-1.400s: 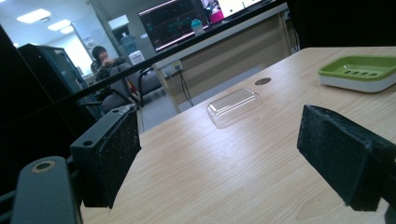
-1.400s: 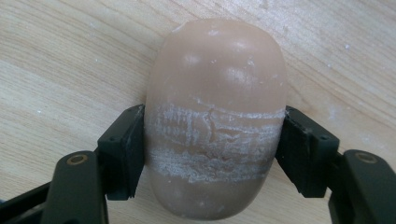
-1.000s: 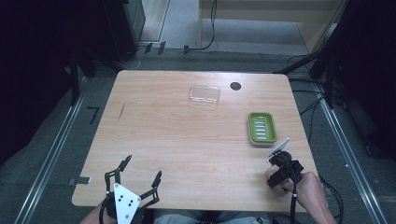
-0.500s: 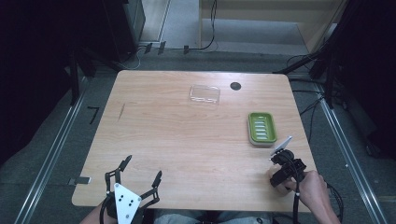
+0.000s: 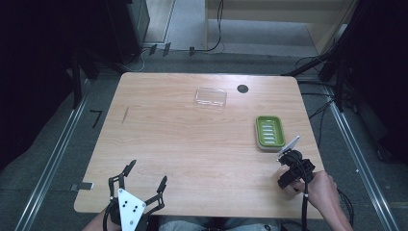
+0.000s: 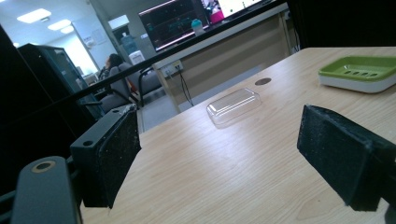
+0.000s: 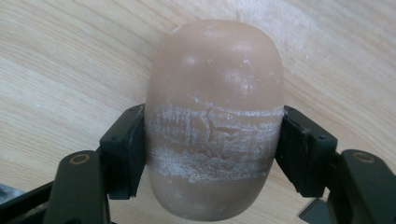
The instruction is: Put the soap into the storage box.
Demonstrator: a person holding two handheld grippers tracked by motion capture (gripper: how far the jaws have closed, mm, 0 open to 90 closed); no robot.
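Note:
A tan oval bar of soap (image 7: pixel 212 116), scuffed white across its middle, lies over the wooden table between the two black jaws of my right gripper (image 7: pixel 212 140), which is shut on its sides. In the high view my right gripper (image 5: pixel 291 168) is near the table's right front edge, pointing down, just in front of a green soap dish (image 5: pixel 269 132) on a white base. My left gripper (image 5: pixel 146 173) rests open at the front left with nothing between its pads (image 6: pixel 109 154). A clear plastic lid (image 5: pixel 210 97) lies at the back centre.
A dark round hole (image 5: pixel 242 88) sits in the tabletop behind the lid. From the left gripper view the lid (image 6: pixel 233 105) and the green soap dish (image 6: pixel 362 72) lie ahead and to the right. Cables run on the floor around the table.
My right hand and gripper have shifted slightly at the right front edge. The left gripper has not moved.

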